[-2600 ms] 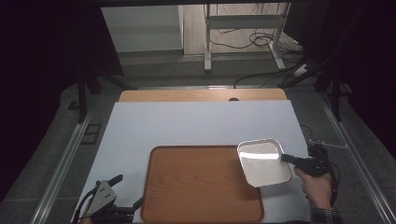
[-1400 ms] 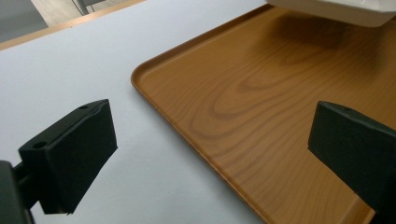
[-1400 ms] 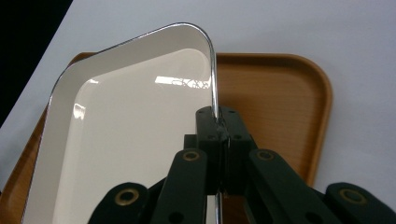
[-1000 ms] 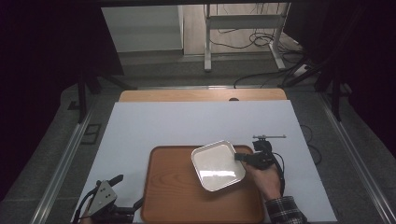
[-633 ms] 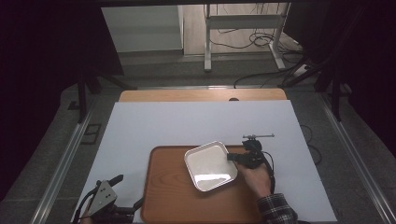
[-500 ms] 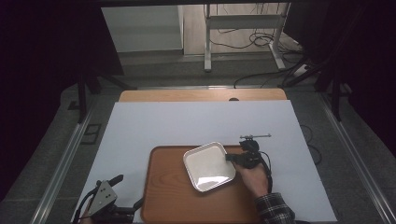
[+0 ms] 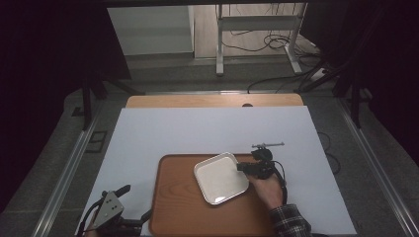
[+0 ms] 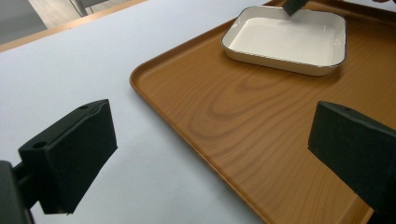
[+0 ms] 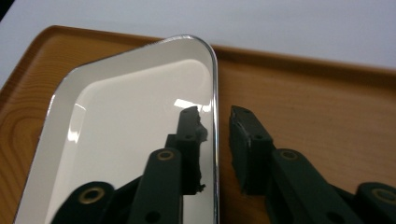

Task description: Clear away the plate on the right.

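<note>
You have one white square dish (image 7: 221,178) on one wooden tray (image 7: 178,207); your right gripper (image 7: 245,167) straddles its glossy rim, left gripper (image 8: 210,154) spread wide.

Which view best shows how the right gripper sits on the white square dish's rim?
The right gripper view: its gripper straddles the white square dish's rim, one pad inside, one outside, a slight gap showing. The high view shows the contact small; the left gripper view shows one jaw tip at the far rim.
</note>
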`<state>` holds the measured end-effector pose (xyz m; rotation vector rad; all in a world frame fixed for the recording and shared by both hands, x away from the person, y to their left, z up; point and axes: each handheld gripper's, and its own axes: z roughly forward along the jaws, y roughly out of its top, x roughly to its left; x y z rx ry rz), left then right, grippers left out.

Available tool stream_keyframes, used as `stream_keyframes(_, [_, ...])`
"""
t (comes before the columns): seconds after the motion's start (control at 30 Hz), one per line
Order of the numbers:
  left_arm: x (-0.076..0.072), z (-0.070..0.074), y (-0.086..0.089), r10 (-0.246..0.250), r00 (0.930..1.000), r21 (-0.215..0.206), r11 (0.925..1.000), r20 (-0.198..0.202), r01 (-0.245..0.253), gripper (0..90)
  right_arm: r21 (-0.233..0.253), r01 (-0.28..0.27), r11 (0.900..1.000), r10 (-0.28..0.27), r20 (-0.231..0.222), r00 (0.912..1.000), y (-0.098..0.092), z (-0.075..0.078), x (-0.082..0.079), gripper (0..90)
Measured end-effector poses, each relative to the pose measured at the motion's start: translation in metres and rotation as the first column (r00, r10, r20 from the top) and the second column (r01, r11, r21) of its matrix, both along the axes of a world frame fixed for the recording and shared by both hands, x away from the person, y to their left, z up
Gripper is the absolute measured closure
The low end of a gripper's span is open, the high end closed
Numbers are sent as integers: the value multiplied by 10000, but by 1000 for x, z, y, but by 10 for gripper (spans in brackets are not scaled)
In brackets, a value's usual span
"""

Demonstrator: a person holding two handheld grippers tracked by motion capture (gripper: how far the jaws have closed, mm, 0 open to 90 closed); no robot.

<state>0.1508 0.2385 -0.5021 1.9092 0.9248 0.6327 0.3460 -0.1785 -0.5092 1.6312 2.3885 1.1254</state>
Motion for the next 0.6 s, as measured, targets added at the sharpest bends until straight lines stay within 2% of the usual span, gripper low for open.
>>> stream_keyframes(0.07, [0,0,0,-7,10000,4,10000,8,7,8,-69,-273,9996,275,358,9990,-1,5,-3,706])
stream_keyframes(0.17, [0,0,0,-9,10000,10,10000,11,9,8,-44,-814,9967,815,860,9930,-2,12,-10,708])
stream_keyframes(0.23, [0,0,0,-11,10000,13,10000,16,11,8,160,-1391,9902,1362,1200,9834,-2,16,-18,718])
stream_keyframes(0.3, [0,0,0,-8,10000,21,10000,15,8,8,137,-1903,9816,1868,1347,9731,-1,19,-26,717])
stream_keyframes(0.33, [0,0,0,-13,10000,34,10000,22,13,8,98,-2076,9782,2042,1388,9690,0,20,-29,706])
stream_keyframes(0.4, [0,0,-1,-12,10000,39,10000,24,12,8,-250,-2516,9675,2523,1594,9544,3,22,-39,678])
stream_keyframes(0.47, [0,0,-1,-14,10000,42,10000,29,14,8,-478,-2792,9590,2832,1656,9446,6,23,-48,670])
stream_keyframes(0.53, [0,0,-1,-17,10000,46,10000,28,17,8,-540,-3123,9485,3169,1666,9337,11,24,-56,698])
stream_keyframes(0.6, [0,0,-1,-15,10000,43,10000,30,14,8,-608,-3199,9455,3256,1689,9303,13,24,-60,729])
